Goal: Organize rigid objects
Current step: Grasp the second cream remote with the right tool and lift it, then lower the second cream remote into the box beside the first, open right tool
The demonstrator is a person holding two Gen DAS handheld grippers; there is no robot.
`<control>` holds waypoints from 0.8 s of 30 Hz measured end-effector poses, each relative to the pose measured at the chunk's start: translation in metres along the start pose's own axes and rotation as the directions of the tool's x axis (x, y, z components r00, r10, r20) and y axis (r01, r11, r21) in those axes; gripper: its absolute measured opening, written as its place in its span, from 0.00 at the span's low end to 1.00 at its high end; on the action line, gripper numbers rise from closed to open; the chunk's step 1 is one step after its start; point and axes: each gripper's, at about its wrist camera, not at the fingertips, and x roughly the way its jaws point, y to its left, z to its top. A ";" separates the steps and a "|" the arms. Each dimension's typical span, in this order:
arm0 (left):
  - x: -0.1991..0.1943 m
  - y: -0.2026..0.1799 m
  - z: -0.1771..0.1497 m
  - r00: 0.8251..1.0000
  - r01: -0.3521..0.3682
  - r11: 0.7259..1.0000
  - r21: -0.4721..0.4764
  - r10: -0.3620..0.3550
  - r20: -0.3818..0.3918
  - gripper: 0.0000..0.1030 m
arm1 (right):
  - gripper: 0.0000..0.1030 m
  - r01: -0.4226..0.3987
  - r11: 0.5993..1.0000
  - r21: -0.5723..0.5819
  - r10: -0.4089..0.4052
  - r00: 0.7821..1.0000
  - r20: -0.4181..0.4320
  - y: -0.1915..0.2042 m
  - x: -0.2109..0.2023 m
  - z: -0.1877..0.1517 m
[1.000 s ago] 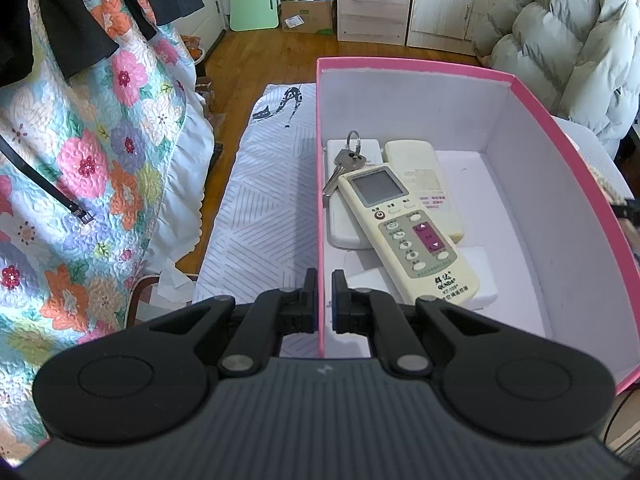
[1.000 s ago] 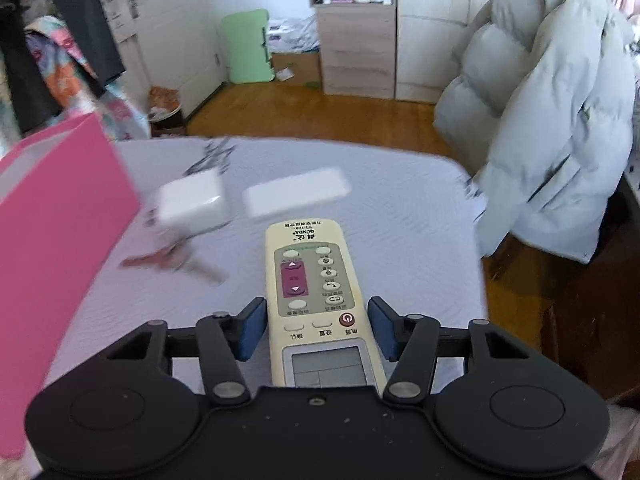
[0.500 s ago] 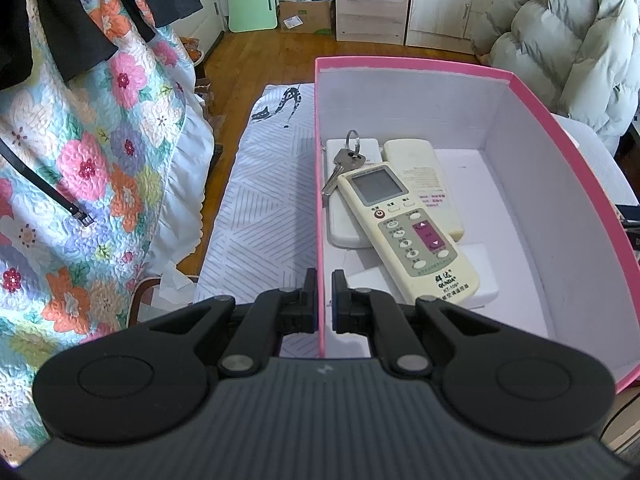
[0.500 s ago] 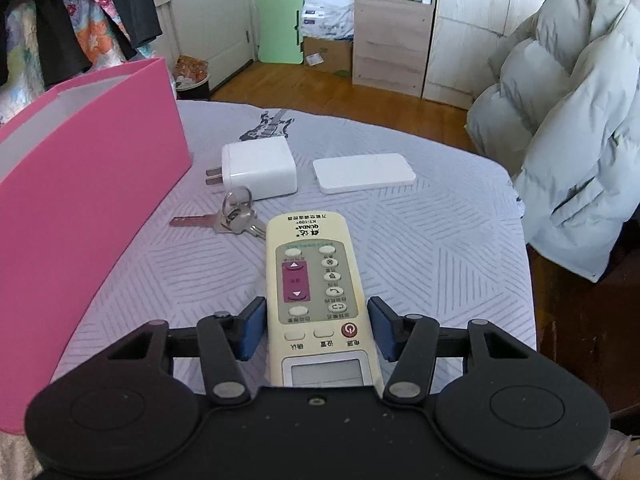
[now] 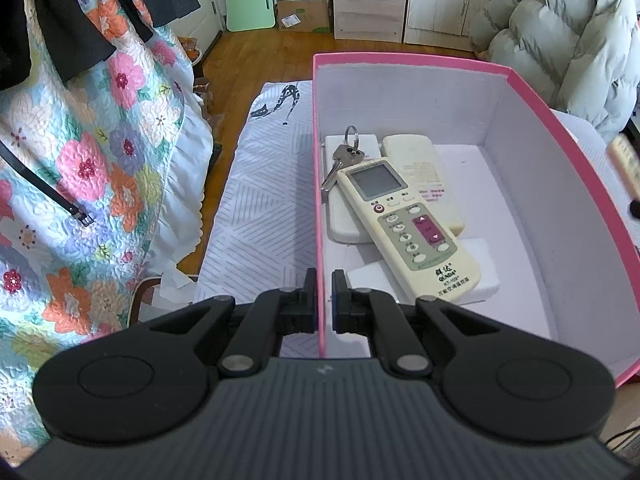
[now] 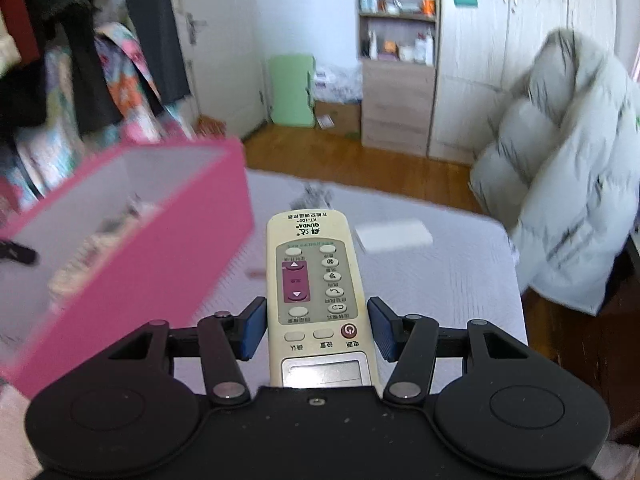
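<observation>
A: We're carrying the remote (image 6: pixel 316 280) in the right gripper (image 6: pixel 316 328), and the blue pads are standing about halfway apart, one pressing on each long edge near the screen end

B: So it's sitting above the table (image 6: pixel 452 280), just beside the pink box (image 6: pixel 160 264)?

A: Yes, and we're judging it as light, stiff plastic with smooth sides, so it could be slipping if we tilt it hard. Taking it across the narrow width, as we're doing, looks like the sound hold, though most of its length is sticking out ahead of the pads

B: What is the left gripper (image 5: pixel 324 300) doing?

A: We're pinching the box's near wall with it, the jaws nearly shut on the thin card, one finger outside and one inside. Card like that is bending easily, so we're only steadying it

B: Are we reading anything on the remote?

A: We're reading QUNDA and KT-109 at its far end, upside down to us, with Chinese characters around them. A twin remote (image 5: pixel 404 224) in the box is showing QUNDA too, with a line under it too small for us

B: What else is lying in there?

A: Keys (image 5: pixel 344 156) on a ring, a second pale remote face down with small print we can't read, and white blocks beneath them. A white slab (image 6: pixel 394 236) is waiting on the table
</observation>
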 end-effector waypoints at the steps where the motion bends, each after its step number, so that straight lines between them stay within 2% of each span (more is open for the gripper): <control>1: 0.000 0.000 0.000 1.000 0.000 1.000 -0.003 0.000 0.002 0.04 | 0.58 -0.013 1.000 -0.008 0.013 1.000 0.020 0.006 -0.007 0.006; 4: 0.000 0.004 0.001 1.000 0.014 0.999 -0.031 -0.014 -0.006 0.04 | 0.58 -0.054 0.997 -0.048 0.057 0.996 0.065 0.030 -0.026 0.023; 8: 0.000 0.010 0.001 0.999 0.035 0.998 -0.049 -0.035 -0.007 0.04 | 0.58 -0.198 0.970 -0.145 0.211 0.974 0.083 0.069 -0.045 0.047; 11: 0.000 0.011 0.000 0.999 0.040 0.997 -0.065 -0.040 -0.001 0.04 | 0.58 -0.302 0.936 -0.182 0.313 0.949 0.036 0.093 -0.041 0.063; 15: 0.000 0.012 -0.002 0.999 0.043 0.996 -0.082 -0.043 0.011 0.04 | 0.58 -0.386 0.906 -0.171 0.380 0.922 -0.070 0.120 -0.014 0.073; 18: -0.001 0.013 -0.004 0.999 0.049 0.995 -0.088 -0.048 0.021 0.04 | 0.58 -0.397 0.911 -0.109 0.379 0.913 -0.153 0.136 0.019 0.075; 20: -0.001 0.014 -0.005 0.998 0.053 0.994 -0.092 -0.051 0.025 0.04 | 0.58 -0.373 0.925 -0.072 0.353 0.914 -0.199 0.144 0.047 0.081; 22: 0.000 0.015 -0.005 0.998 0.059 0.993 -0.099 -0.057 0.027 0.04 | 0.58 -0.317 0.943 -0.100 0.289 0.931 -0.222 0.153 0.073 0.086; 24: 0.000 0.016 -0.005 0.998 0.065 0.992 -0.104 -0.063 0.028 0.04 | 0.58 -0.237 0.952 -0.192 0.190 0.953 -0.235 0.163 0.095 0.088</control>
